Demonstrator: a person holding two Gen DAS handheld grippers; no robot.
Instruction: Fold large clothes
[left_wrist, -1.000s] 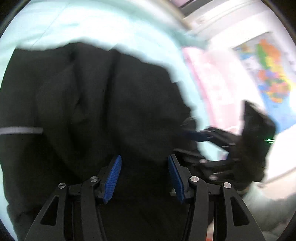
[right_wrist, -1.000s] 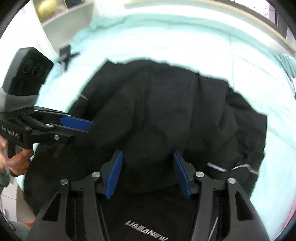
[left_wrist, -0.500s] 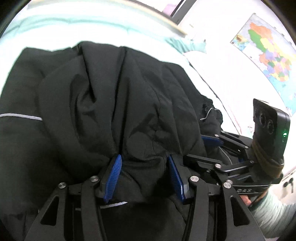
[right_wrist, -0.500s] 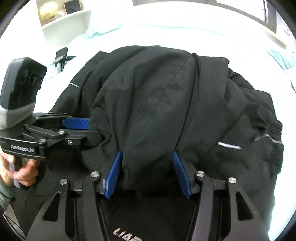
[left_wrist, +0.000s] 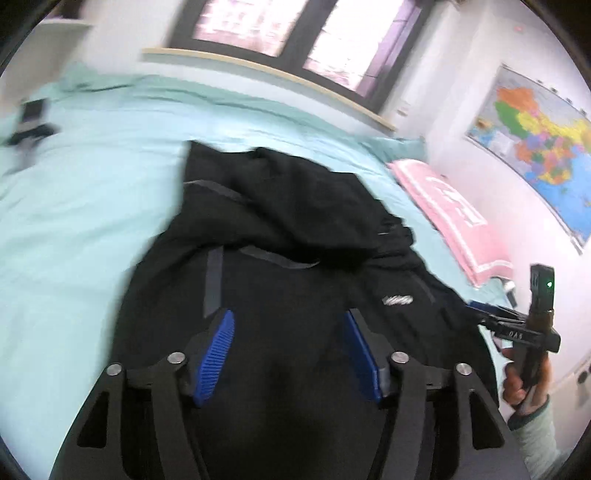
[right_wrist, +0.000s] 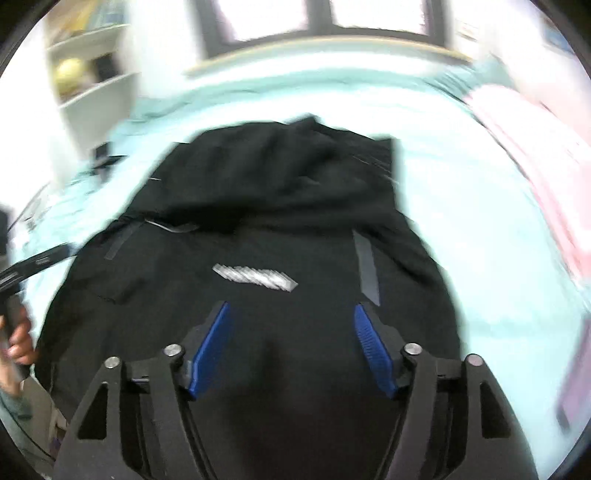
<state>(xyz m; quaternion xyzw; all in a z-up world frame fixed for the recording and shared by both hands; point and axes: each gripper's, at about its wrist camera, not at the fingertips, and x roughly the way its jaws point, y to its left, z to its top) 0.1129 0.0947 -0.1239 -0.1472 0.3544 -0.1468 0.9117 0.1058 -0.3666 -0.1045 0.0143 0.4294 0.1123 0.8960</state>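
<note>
Jacket on bed, both tongs spread, empty.
Risk: the bunched far fold may slump if left unsmoothed.

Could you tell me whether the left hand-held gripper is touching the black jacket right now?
Cannot tell. In the left wrist view the left hand-held gripper is open above the black jacket, with no fabric pinched between its pads, but neither blurred view shows a gap or contact.
</note>
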